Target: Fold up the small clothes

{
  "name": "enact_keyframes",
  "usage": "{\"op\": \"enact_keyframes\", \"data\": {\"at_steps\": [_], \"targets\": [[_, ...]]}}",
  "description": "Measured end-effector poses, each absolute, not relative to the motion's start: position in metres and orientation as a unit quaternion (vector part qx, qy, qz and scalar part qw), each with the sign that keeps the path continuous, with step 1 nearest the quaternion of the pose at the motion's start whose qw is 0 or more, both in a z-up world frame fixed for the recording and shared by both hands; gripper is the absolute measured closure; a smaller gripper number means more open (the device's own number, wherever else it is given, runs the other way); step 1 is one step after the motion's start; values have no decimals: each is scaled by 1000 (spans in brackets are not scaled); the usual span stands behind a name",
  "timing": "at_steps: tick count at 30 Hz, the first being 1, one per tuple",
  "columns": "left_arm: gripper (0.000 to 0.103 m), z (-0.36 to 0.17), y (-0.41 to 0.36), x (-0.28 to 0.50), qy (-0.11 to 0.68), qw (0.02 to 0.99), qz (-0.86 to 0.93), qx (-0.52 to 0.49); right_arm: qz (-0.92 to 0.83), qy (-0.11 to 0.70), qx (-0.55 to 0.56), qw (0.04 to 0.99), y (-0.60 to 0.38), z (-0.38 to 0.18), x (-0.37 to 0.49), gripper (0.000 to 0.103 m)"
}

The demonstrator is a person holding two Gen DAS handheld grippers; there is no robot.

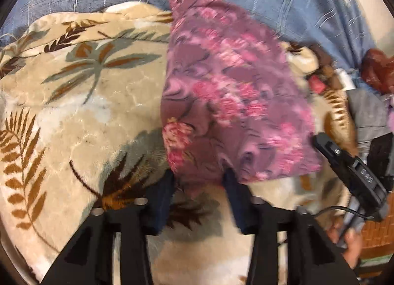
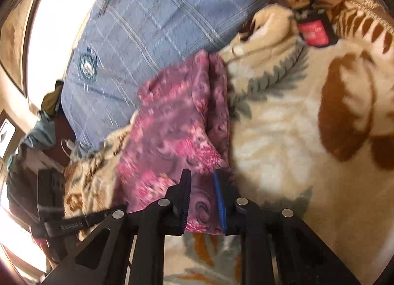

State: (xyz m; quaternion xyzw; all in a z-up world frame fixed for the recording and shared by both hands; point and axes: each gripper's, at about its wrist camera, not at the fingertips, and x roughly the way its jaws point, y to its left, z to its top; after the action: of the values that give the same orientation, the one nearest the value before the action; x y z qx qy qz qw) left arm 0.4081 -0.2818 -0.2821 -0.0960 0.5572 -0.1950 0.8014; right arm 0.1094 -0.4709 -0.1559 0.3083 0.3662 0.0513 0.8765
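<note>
Left wrist view: the left gripper (image 1: 199,176) pinches the near edge of the pink floral garment (image 1: 221,88), lying partly doubled on the leaf-print blanket (image 1: 86,100); folding appears unfinished.

Right wrist view: the right gripper (image 2: 202,193) jaws pinch the garment's corner. A blue checked sheet (image 2: 147,26) lies beyond; motion blur limits detail.

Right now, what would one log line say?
left gripper: holding pink cloth edge | right gripper: shut on same cloth | cloth: lying on blanket
</note>
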Motion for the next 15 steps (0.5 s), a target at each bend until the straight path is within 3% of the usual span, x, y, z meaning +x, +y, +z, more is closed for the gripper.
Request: {"op": "enact_keyframes", "data": {"at_steps": [2, 4, 7, 12, 15], "targets": [[64, -258, -276, 409, 530, 816, -198, -116, 50, 338, 306, 889, -471, -138, 101, 66], [60, -239, -277, 416, 505, 830, -202, -124, 63, 313, 312, 895, -469, -127, 106, 61], [56, -235, -288, 428, 499, 836, -194, -121, 73, 315, 297, 898, -459, -122, 123, 60], [57, -280, -308, 448, 536, 824, -166, -77, 63, 377, 257, 888, -443, -157, 160, 63], [58, -271, -307, 443, 528, 826, -184, -62, 75, 379, 227, 894, -443, -149, 158, 64]]}}
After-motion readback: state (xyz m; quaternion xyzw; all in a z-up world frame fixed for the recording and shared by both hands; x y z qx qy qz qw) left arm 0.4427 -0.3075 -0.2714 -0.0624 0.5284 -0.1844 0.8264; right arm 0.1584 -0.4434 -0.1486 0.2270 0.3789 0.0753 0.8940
